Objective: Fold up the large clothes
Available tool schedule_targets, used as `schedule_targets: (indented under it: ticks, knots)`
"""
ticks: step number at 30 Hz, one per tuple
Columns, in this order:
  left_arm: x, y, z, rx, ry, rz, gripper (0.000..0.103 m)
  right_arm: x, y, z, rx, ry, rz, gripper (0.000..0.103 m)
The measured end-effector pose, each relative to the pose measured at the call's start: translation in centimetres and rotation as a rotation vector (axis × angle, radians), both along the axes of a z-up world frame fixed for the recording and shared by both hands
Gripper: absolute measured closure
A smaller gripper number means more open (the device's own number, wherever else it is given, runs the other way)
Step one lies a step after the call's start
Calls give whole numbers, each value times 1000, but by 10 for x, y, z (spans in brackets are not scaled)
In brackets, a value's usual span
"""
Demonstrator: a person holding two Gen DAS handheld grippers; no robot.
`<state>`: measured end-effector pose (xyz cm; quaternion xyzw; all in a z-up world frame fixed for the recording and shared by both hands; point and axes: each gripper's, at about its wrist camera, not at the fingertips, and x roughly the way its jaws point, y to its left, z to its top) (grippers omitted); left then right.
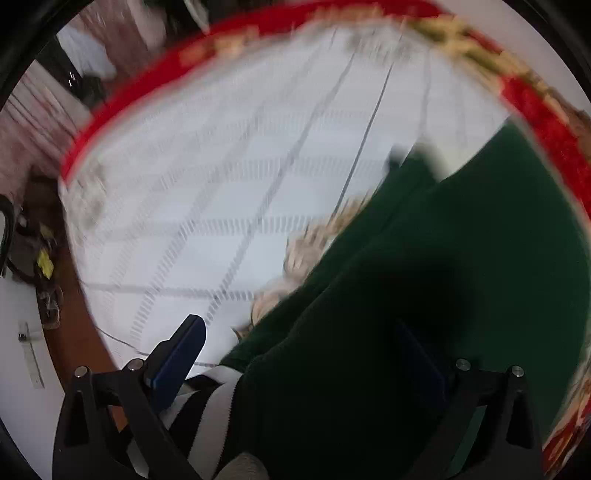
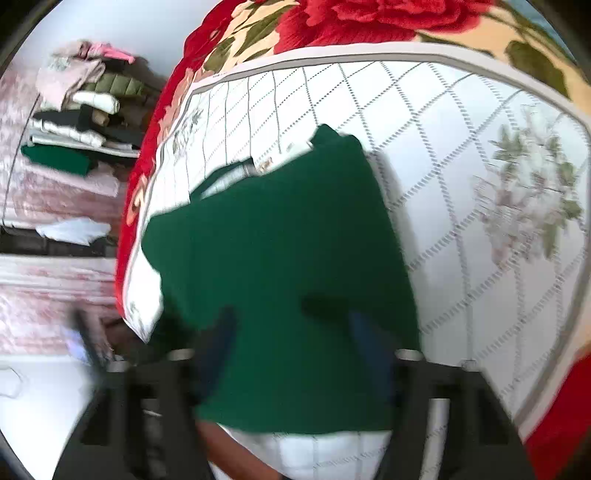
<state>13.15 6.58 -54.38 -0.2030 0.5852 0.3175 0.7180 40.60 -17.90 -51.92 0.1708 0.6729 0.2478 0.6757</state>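
Lying across the white quilted mat (image 2: 461,206), the green garment (image 2: 280,258) awaited folding; both grippers, left gripper (image 1: 306,354) and right gripper (image 2: 295,343), stood apart-jawed over it, gripping nothing.

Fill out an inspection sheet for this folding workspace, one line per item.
Surface: white quilted cover with grey grid lines over a red floral blanket.
Job's things: green garment lying on the cover, striped trim at one edge.
Clutter: nothing seen on the cover.
Grippers: left gripper jaws open over the garment; right gripper blurred, jaws apart, garment between them.
Cables: thin dark line near the cover's edge, too blurred to identify.
Surroundings: stack of folded clothes beside the bed.
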Motion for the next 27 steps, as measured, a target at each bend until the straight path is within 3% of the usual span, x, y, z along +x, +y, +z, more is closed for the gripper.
schedule_targets:
  ticks: [2, 4, 6, 7, 9, 11, 14, 17, 20, 22, 25, 27]
  knots:
    - [-7, 12, -12, -50, -9, 29, 0, 15, 36, -14, 9, 11, 12, 56]
    - [-7, 16, -8, -31, -3, 13, 0, 18, 51, -28, 3, 3, 54, 59]
    - [-7, 20, -8, -24, 7, -4, 0, 30, 90, -46, -76, -7, 98, 59]
    - [-7, 22, -9, -25, 10, -5, 0, 14, 119, -44, -124, -6, 123, 59]
    - [-6, 27, -10, -30, 15, -10, 0, 16, 136, -71, -194, 48, 122, 58]
    - [-3, 31, -6, -27, 42, -21, 0, 15, 148, -67, -233, 17, 151, 58]
    - [1, 28, 24, 22, 33, -57, 0, 18, 142, -51, -210, 42, 171, 57]
    - [14, 19, 72, 78, -60, -130, 0, 25, 95, -4, -68, 53, 80, 57]
    - [53, 6, 87, 86, -121, -207, 0, 34, 67, 10, -47, 19, 3, 57]
    - [83, 5, 75, 89, -127, -231, 0, 44, 62, 3, -44, 21, -29, 57]
    - [124, 10, 32, 84, -50, -254, 0, 57, 83, -27, -99, 36, 5, 58]
    - [133, 22, 2, 21, -34, -250, 0, 61, 100, -48, -175, 26, 45, 60]
